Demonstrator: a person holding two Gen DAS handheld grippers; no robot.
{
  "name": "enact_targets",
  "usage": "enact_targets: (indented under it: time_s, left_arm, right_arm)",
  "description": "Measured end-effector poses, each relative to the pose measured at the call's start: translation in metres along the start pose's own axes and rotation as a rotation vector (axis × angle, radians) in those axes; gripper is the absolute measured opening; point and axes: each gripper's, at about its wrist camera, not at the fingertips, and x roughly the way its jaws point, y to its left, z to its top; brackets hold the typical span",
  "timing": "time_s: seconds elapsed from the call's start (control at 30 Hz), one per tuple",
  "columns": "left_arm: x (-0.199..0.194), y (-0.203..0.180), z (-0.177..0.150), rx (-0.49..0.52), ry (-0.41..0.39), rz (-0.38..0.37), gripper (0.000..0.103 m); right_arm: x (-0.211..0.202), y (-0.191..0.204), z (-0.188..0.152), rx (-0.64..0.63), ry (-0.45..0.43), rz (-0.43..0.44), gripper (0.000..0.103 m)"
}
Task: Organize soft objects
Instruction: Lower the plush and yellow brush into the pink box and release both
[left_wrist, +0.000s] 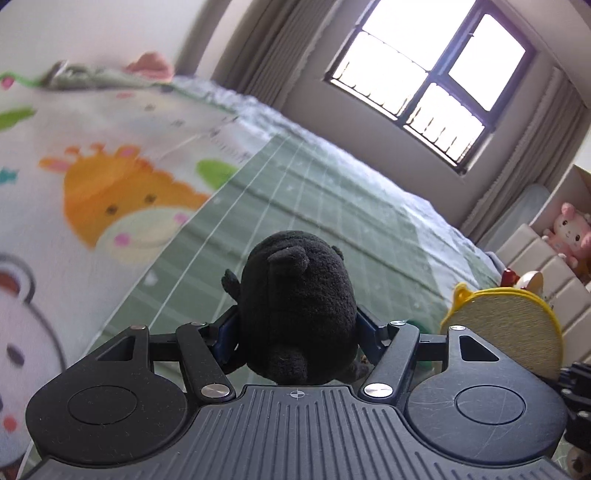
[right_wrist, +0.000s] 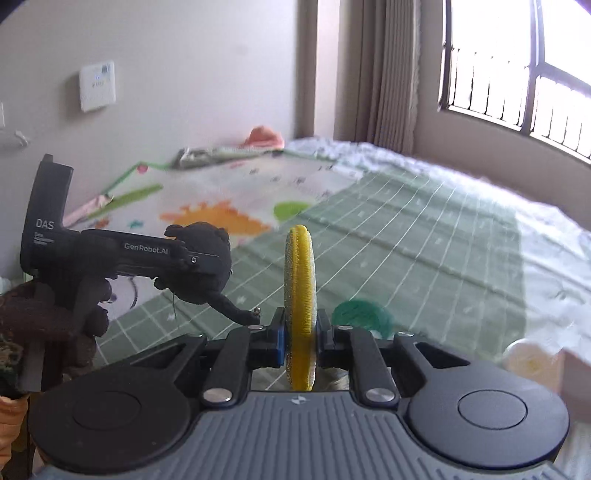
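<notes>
Fingers of my right gripper (right_wrist: 300, 338) were closed on a flat yellow cushion (right_wrist: 300, 295), held on its edge between the pads. To its left, my left gripper (left_wrist: 295, 332) clamped a black plush toy (left_wrist: 295, 306) by its sides. Beyond both tools lay the green grid mat (left_wrist: 295, 177) on the bed, with a green knitted piece (right_wrist: 364, 315) just ahead of the right gripper. Farther left was the animal-print blanket (left_wrist: 110, 155).
</notes>
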Motion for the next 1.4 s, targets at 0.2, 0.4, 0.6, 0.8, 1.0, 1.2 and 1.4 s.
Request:
enact_targets:
  time_s: [0.2,0.4,0.6,0.8,1.0,1.2,1.4]
  left_arm:
    - [0.005,-0.091,0.023,0.133,-0.026,-0.058,0.07]
    - [0.017,-0.199,0.003,0.286,-0.006,-0.17,0.07]
    - [0.032,-0.294,-0.037,0.42,0.055,-0.268,0.07]
    - [0.051,-0.365,-0.082,0.528,0.109,-0.324,0.07]
    - [0.067,-0.405,-0.108,0.6,0.14,-0.34,0.07]
    - [0.086,-0.422,-0.124,0.626,0.18,-0.34,0.07]
    - [0.114,-0.428,-0.138,0.626,0.236,-0.337,0.07]
  right_arm:
    - [-0.055,-0.06,0.005,0.018,-0.082,-0.137,0.015]
    - [-0.107,-0.123,-0.019,0.053,-0.12,-0.287,0.015]
    - [-0.145,-0.171,-0.049,0.105,-0.128,-0.4,0.015]
    - [-0.172,-0.214,-0.079,0.168,-0.142,-0.47,0.015]
    - [-0.18,-0.246,-0.111,0.233,-0.137,-0.486,0.015]
    - [-0.177,-0.273,-0.13,0.289,-0.127,-0.486,0.015]
    - [-0.166,-0.29,-0.14,0.318,-0.112,-0.472,0.015]
